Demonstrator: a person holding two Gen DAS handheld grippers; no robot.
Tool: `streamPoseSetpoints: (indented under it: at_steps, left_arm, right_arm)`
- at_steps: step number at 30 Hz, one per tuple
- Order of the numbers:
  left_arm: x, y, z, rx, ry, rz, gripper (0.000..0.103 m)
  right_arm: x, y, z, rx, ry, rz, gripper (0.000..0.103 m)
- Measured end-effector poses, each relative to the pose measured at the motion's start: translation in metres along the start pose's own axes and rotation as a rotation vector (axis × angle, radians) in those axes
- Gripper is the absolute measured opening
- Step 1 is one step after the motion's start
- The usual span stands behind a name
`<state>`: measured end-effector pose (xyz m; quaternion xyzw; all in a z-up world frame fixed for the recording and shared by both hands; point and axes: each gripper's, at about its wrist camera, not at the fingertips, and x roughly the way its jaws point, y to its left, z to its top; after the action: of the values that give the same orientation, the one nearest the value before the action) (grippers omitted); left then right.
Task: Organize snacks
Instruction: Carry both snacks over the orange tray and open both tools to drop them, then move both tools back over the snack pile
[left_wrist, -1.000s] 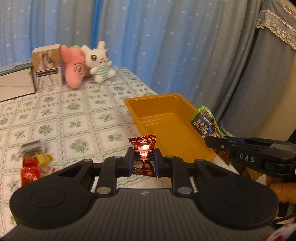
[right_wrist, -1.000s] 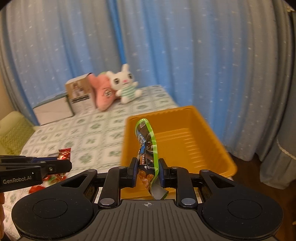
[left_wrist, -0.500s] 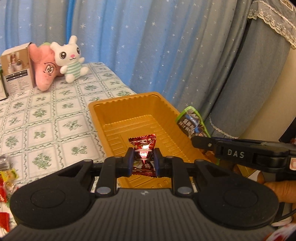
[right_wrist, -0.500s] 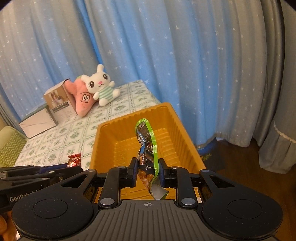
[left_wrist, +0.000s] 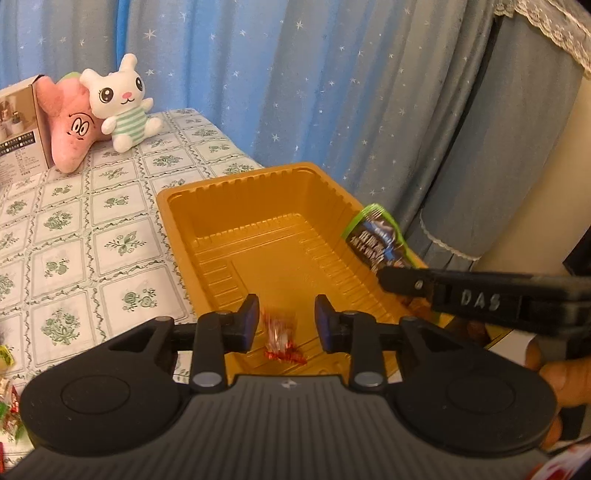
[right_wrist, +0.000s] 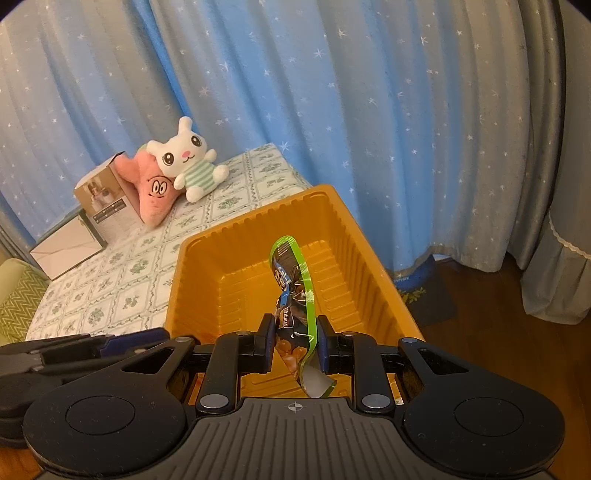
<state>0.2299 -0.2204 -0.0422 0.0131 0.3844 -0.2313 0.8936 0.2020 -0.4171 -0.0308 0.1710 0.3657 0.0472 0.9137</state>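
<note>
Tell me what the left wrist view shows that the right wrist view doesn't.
Only the left wrist view: the red candy, blurred and loose between the opening left gripper, and more snacks at the table's left edge. Only the right wrist view: the right gripper shut on the green packet, and the wooden floor. Both: the orange tray, the plush toys, the box and the curtain.

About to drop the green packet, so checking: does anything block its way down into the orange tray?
Nothing visible does. The green packet, gripped by the right gripper, hangs over the tray's bare floor; the red candy is apart.
</note>
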Motion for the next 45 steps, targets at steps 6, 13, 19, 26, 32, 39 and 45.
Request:
streamPoseSetpoints:
  at_steps: [6,13,19,26,32,39,45]
  left_arm:
    - [-0.014,0.009,-0.008,-0.012,-0.012,0.024,0.029]
    - [-0.032,0.025,-0.017,-0.059,-0.021,0.047,0.031]
    - [-0.046,0.036,-0.024,-0.08,-0.026,0.066,0.033]
    - [-0.073,0.047,-0.039,-0.113,-0.041,0.099,0.042]
    - [-0.103,0.052,-0.063,-0.136,-0.044,0.126,0.048]
    - [-0.147,0.064,-0.085,-0.13,-0.068,0.182,0.062]
    - [-0.183,0.084,-0.102,-0.156,-0.093,0.249,0.076]
  right_arm:
    - [0.0,0.001,-0.001,0.011,0.006,0.008,0.023]
    - [0.002,0.007,0.0,0.017,0.013,0.029,0.023]
    - [0.009,0.007,0.002,0.075,0.006,0.102,0.024]
    - [-0.007,0.003,-0.005,0.119,-0.003,0.085,0.047]
    - [-0.04,0.016,-0.025,0.104,-0.02,0.08,0.05]
    - [-0.073,0.056,-0.057,0.047,-0.036,0.097,0.057]
    - [-0.085,0.096,-0.078,-0.027,-0.029,0.121,0.062]
